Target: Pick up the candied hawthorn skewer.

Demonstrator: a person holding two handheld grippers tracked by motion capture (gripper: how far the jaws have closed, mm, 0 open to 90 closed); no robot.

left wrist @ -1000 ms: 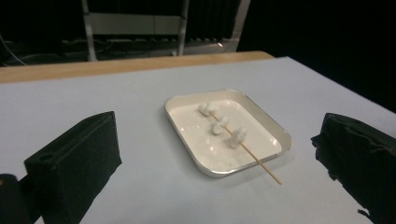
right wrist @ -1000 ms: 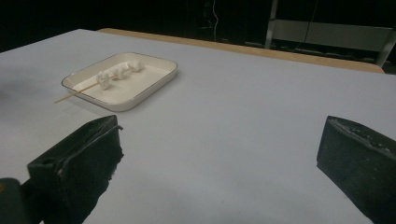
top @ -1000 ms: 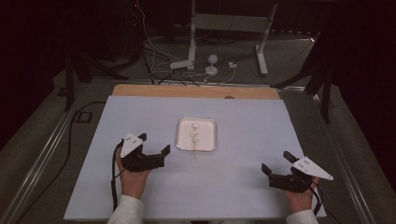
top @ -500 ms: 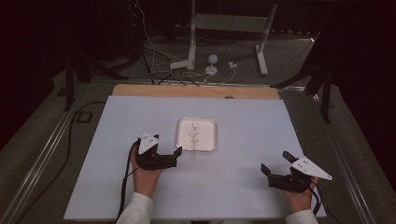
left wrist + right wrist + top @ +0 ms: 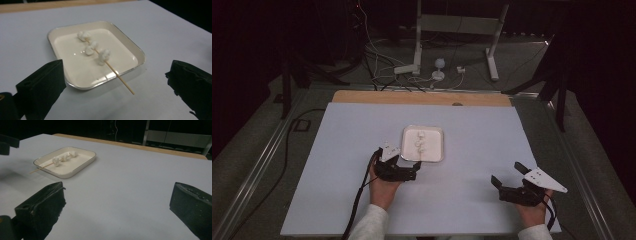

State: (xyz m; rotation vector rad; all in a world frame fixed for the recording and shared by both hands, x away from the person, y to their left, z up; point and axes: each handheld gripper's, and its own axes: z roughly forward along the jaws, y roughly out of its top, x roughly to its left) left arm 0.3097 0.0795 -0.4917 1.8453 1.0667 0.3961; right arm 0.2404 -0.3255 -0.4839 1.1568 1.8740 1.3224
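The left gripper (image 5: 408, 171), jaws spread wide, sits just short of the tray (image 5: 62, 32) (a shallow white square one) where a skewer (image 5: 119, 76) of three white pieces lies, its bare end sticking out over the near rim. The right gripper (image 5: 511, 183) rests well apart, jaws also wide.

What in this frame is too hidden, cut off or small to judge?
- High view: skewer in the tray is too small to count its pieces.
- Left gripper view: left hand-held gripper jaws are cut off by the bottom edge.
- Right gripper view: what the white pieces are, too far off to tell.
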